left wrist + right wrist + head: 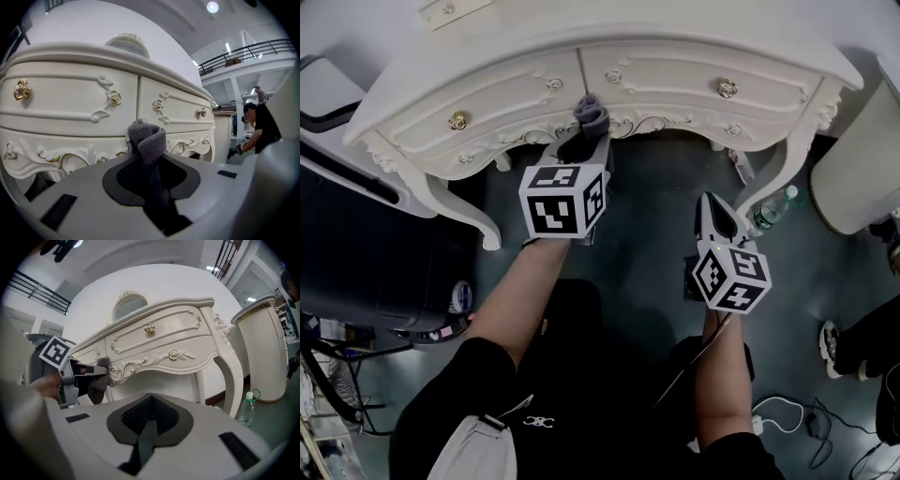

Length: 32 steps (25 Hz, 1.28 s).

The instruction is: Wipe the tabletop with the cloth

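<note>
The white ornate dressing table (675,42) spans the top of the head view, its drawer front (70,103) close ahead in the left gripper view. My left gripper (587,139) is shut on a folded grey cloth (591,116), held just below the table's front edge at the middle. In the left gripper view the cloth (149,140) sticks up between the jaws of my left gripper (151,161). My right gripper (713,214) hangs lower and to the right, over the floor, shut with nothing in it. In the right gripper view my right gripper (149,405) faces the table (159,336), the cloth (99,379) at the left.
A plastic water bottle (773,208) stands by the table's right leg (233,376). A white rounded cabinet (858,178) is at the right. Dark equipment (356,253) fills the left. Cables (787,412) and a person's shoe (832,347) lie on the floor. A person in black (262,126) stands far off.
</note>
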{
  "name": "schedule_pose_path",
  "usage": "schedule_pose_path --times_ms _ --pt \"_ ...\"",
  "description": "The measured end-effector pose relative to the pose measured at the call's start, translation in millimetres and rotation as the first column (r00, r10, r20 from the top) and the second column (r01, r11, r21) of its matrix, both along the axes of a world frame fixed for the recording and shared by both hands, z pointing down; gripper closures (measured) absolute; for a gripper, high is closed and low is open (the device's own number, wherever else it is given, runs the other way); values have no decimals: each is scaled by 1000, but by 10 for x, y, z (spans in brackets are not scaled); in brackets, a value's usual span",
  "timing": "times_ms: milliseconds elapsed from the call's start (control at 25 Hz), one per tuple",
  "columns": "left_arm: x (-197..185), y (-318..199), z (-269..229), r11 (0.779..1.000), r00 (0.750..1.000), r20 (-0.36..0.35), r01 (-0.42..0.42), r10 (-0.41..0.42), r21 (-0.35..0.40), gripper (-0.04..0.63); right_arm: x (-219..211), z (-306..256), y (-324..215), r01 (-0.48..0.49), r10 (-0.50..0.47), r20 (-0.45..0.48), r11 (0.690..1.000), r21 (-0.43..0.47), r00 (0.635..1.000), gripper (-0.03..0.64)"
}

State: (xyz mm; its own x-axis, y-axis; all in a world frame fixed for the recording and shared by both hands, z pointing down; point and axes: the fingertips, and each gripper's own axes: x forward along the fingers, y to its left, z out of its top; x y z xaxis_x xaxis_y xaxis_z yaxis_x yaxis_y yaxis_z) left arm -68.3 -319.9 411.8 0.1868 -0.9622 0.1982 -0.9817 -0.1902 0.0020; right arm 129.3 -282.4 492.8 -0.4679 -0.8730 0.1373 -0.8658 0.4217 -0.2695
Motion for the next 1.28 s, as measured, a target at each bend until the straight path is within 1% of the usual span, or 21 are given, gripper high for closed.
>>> schedule_pose_path --times_ms 80,240,360,440,520,640,800,920,960,1080,1200,1280 --pt "116 -39 -3 1000 1000 -15 -10 10 -1 505 134 125 -66 10 -9 34 1000 -23 999 605" --pt "523 -172 82 997 997 -37 -72 71 -23 505 447 406 -242 -24 32 98 996 -82 995 606" --pt "853 -278 117 994 993 -46 -110 109 -26 505 528 513 -326 -5 26 163 992 -128 986 606" --pt "1072 -324 131 990 990 -41 -137 135 -33 505 579 584 -312 11 22 201 987 -162 979 606" --pt "1297 -368 129 985 985 -27 -170 169 -40 505 678 628 -288 4 34 208 984 -179 978 606" --pt "1589 -449 106 976 977 1 -212 212 -41 505 824 627 -265 -19 55 203 985 -173 978 606" --pt "1866 -483 115 973 972 52 -229 230 -18 505 927 555 -199 -14 46 212 988 -152 976 606" --pt "2117 -523 170 964 963 46 -263 264 -36 505 978 497 -125 -14 43 211 991 -135 977 606" --pt "2172 -542 177 964 963 44 -263 264 -42 505 983 487 -99 -15 43 210 991 -132 977 606" --pt "2201 -555 186 968 967 65 -246 248 -38 505 996 443 -17 -16 39 198 993 -118 979 606" --pt "2213 -551 193 969 967 62 -245 247 -36 505 1051 339 59 -34 43 141 997 -62 989 606" --pt "2206 -553 185 971 969 65 -236 238 -29 505 1069 308 83 -46 51 123 998 -43 991 606"
